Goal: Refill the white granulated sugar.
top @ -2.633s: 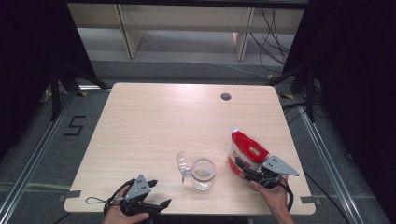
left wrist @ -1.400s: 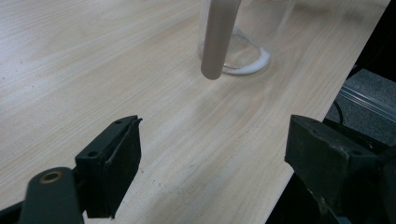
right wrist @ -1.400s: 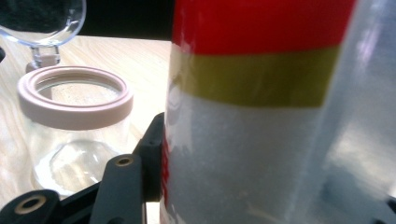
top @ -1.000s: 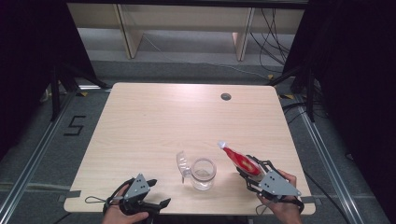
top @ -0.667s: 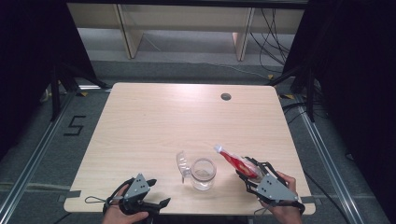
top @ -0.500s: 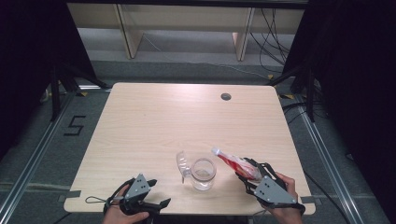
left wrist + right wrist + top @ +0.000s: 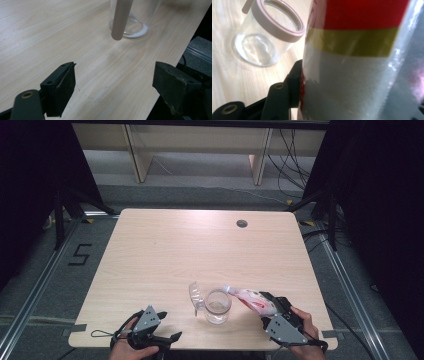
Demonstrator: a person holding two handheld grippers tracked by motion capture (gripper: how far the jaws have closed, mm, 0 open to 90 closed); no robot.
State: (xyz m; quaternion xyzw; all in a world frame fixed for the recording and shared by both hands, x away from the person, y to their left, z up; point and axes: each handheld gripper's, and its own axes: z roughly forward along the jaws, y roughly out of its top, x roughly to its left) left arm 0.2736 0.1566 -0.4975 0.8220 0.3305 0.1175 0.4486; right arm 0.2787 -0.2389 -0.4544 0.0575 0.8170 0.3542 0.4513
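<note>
High view: tilted bag (image 7: 252,299) tip over glass jar (image 7: 217,306), jar contents unclear.

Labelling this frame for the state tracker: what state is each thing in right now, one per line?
glass jar: upright on the table, open, hinged lid flipped back to its left, nearly empty.
red and white bag: held off the table, tipped with its top end at the jar's rim.
right gripper: fingers shut on the bag.
left gripper: fingers open, nothing between them, low over the table's near edge.
table: bare light wood.
</note>
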